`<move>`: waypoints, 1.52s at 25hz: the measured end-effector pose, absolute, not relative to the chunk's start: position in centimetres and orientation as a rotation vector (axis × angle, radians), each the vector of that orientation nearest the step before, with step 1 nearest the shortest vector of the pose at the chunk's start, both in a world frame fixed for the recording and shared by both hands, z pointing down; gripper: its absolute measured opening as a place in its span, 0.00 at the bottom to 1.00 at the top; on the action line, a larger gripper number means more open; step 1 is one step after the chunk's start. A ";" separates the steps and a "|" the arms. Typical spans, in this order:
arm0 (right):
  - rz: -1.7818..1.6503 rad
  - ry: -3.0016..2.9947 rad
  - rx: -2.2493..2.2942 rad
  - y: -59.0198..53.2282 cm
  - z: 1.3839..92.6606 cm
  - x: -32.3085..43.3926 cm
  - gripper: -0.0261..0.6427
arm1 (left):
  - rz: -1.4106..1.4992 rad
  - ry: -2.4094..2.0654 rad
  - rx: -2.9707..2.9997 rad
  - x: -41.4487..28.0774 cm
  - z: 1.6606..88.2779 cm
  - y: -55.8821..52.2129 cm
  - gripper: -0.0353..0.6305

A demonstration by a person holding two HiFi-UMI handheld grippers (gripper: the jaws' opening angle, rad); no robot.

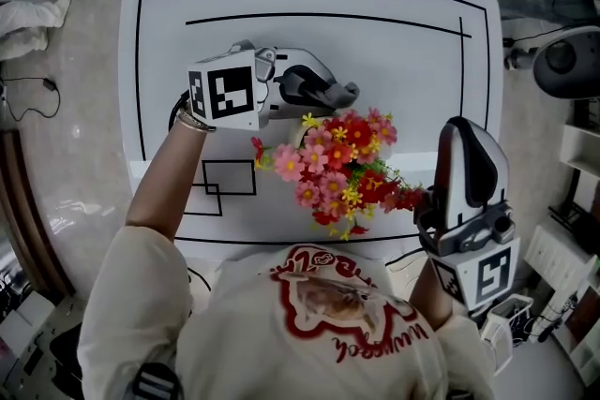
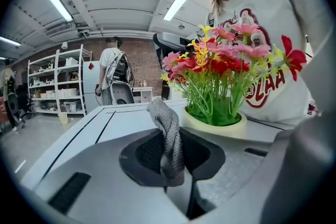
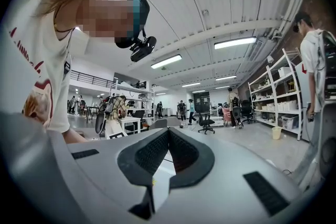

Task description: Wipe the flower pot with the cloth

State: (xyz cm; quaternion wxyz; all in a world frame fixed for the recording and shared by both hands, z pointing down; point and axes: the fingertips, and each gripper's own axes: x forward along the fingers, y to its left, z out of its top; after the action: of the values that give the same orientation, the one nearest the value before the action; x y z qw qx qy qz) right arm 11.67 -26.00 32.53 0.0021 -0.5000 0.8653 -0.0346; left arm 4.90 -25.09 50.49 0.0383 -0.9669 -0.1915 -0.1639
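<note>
A pale yellow flower pot (image 2: 231, 127) holding red, pink and yellow artificial flowers (image 1: 337, 169) stands near the front of the white table (image 1: 394, 5). In the head view the blooms hide nearly all of the pot. My left gripper (image 1: 349, 92) sits just behind and left of the flowers, shut on a grey knitted cloth (image 2: 167, 139) that sticks up between its jaws, close to the pot's rim but apart from it. My right gripper (image 1: 457, 125) is raised to the right of the flowers, its jaws together (image 3: 168, 132) with nothing in them, aimed out at the room.
Black lines and small outlined rectangles (image 1: 230, 178) mark the table top. Cables (image 1: 28, 98) lie on the floor at left, and shelving (image 1: 581, 155) and a round dark device (image 1: 567, 61) stand at right. A person (image 2: 113, 73) stands by the shelves far behind the table.
</note>
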 end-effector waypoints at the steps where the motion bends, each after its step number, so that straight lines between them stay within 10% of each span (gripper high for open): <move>1: -0.110 2.712 -1.573 -25.9 32.5 11.7 0.04 | -0.505 -0.587 -2.967 4.8 50.5 -25.1 0.15; 38: 0.042 2.746 -1.454 -20.5 28.1 11.9 0.04 | -0.678 -0.194 -3.034 0.8 52.0 -24.9 0.15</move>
State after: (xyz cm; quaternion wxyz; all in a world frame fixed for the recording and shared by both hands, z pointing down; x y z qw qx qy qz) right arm 11.88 -20.51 28.14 0.0169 -0.4679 0.8835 0.0136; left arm 0.82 -24.90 51.95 0.0136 -0.9740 -0.0622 -0.2176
